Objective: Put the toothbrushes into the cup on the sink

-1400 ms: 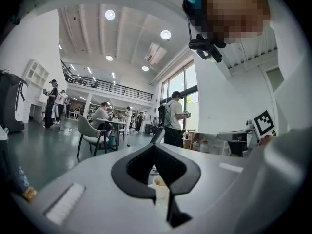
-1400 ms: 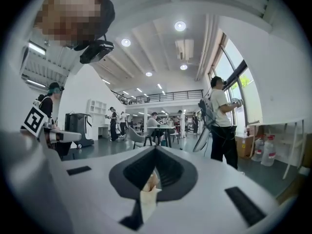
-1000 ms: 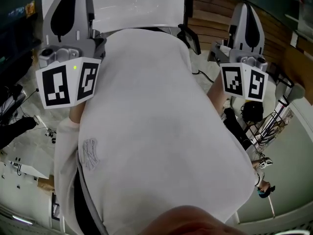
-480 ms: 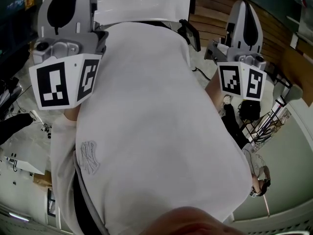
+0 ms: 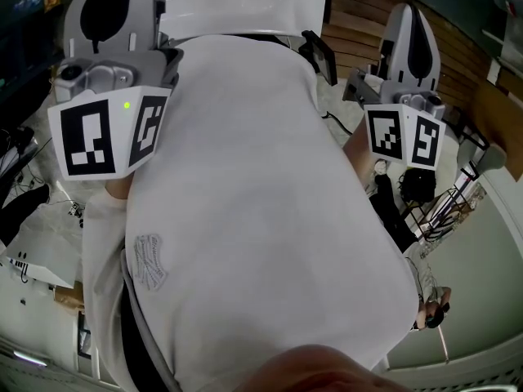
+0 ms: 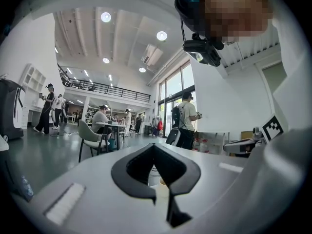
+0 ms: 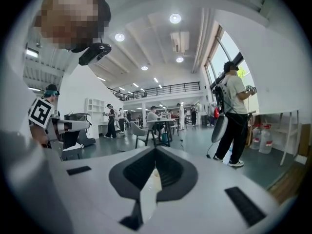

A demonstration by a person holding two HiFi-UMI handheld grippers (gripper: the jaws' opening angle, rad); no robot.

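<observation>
No toothbrush or cup shows in any view. In the head view my white-shirted torso fills the middle. My left gripper [image 5: 110, 6] is held up at the left with its marker cube [image 5: 102, 133] below it. My right gripper [image 5: 413, 35] is at the right above its cube [image 5: 406, 135]. A white sink top [image 5: 245, 6] lies at the top edge beyond my body. In the left gripper view the left gripper [image 6: 155, 147] has its jaws together with nothing between them. The right gripper [image 7: 156, 152] in its own view is likewise shut and empty. Both point level out into a large hall.
A person with a backpack [image 7: 234, 111] stands close on the right. Seated people at a table [image 6: 105, 126] with a chair [image 6: 87, 138] are further off. Stands and cables [image 5: 445, 211] clutter the floor at my right, beside wooden boards [image 5: 359, 15].
The head view has shifted slightly, so the white sink top sits nearer the top edge. The left marker cube has drifted a little left. Both grippers stay shut.
</observation>
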